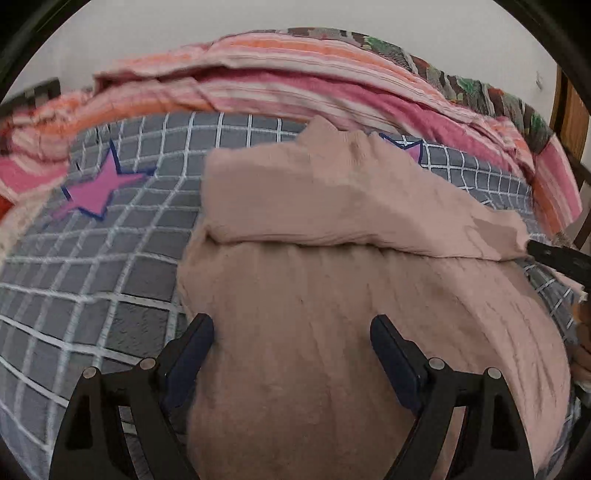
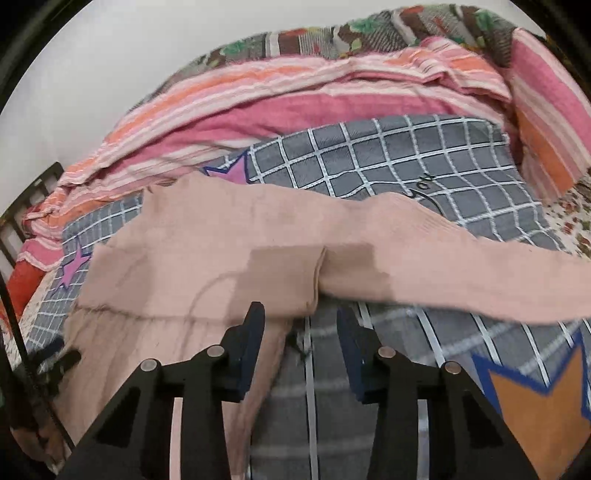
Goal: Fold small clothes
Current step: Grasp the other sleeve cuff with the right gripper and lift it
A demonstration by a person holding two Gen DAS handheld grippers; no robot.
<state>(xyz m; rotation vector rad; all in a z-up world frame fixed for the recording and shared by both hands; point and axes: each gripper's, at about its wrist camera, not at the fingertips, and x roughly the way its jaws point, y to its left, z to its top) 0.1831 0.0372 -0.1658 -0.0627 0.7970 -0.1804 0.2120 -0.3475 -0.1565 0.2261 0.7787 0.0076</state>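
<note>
lying half-folded on the checked blanket [image 1: 110, 258], a pink garment [image 1: 314, 295]; left claw [image 1: 291, 332] and right claw [image 2: 301, 325] both wide.

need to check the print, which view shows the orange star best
The right wrist view: the orange star sits large on the grey checked blanket, partly cut by the frame edge. The left wrist view shows only pink stars.

Setting. A bed covered by a grey blanket [image 1: 122, 236] with a white grid and pink, blue-edged stars; one orange star [image 2: 535, 402] shows in the right wrist view. Behind it lies a rumpled pink, orange and white striped sheet [image 1: 280, 77], and beyond that a patchwork quilt [image 2: 332, 37] in brown, green and red. A plain pale wall [image 1: 147, 33] rises behind. A wooden panel [image 1: 570, 110] stands at far right; a dark slatted frame [image 2: 26, 206] at left.
</note>
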